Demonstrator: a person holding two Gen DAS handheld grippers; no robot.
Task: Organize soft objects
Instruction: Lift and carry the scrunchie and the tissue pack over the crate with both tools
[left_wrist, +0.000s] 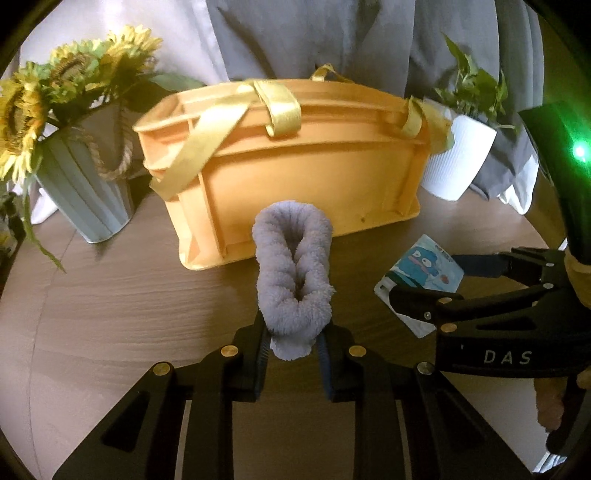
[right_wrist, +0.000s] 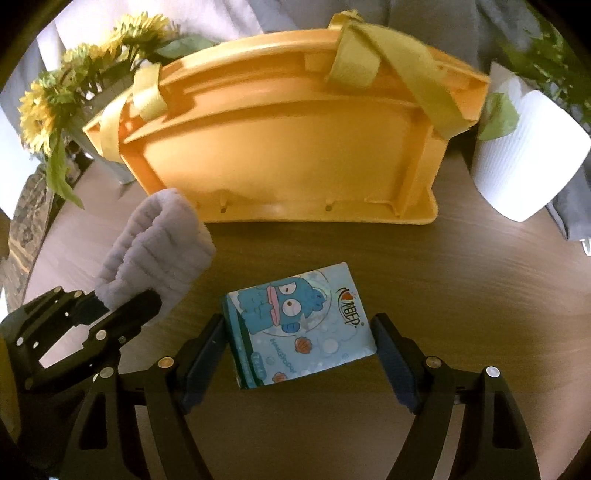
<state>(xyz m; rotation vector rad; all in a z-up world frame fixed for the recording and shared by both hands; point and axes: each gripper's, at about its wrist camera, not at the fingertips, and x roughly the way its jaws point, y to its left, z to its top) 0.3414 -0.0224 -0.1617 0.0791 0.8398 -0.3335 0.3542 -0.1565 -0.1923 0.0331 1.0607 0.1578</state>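
Observation:
My left gripper (left_wrist: 293, 345) is shut on a fluffy lavender band (left_wrist: 293, 273) and holds it up in front of the yellow basket (left_wrist: 295, 173). The band also shows in the right wrist view (right_wrist: 151, 254), with the left gripper (right_wrist: 122, 314) at lower left. My right gripper (right_wrist: 299, 343) is open, with its jaws on either side of a blue cartoon tissue pack (right_wrist: 299, 325) lying on the wooden table (right_wrist: 461, 295). The pack (left_wrist: 421, 275) and the right gripper (left_wrist: 439, 280) show at the right of the left wrist view. The yellow basket (right_wrist: 288, 147) has yellow straps over its rim.
A grey pot of sunflowers (left_wrist: 85, 184) stands left of the basket. A white pot with a green plant (left_wrist: 458, 158) stands on its right, also in the right wrist view (right_wrist: 528, 155). A person in grey stands behind the table.

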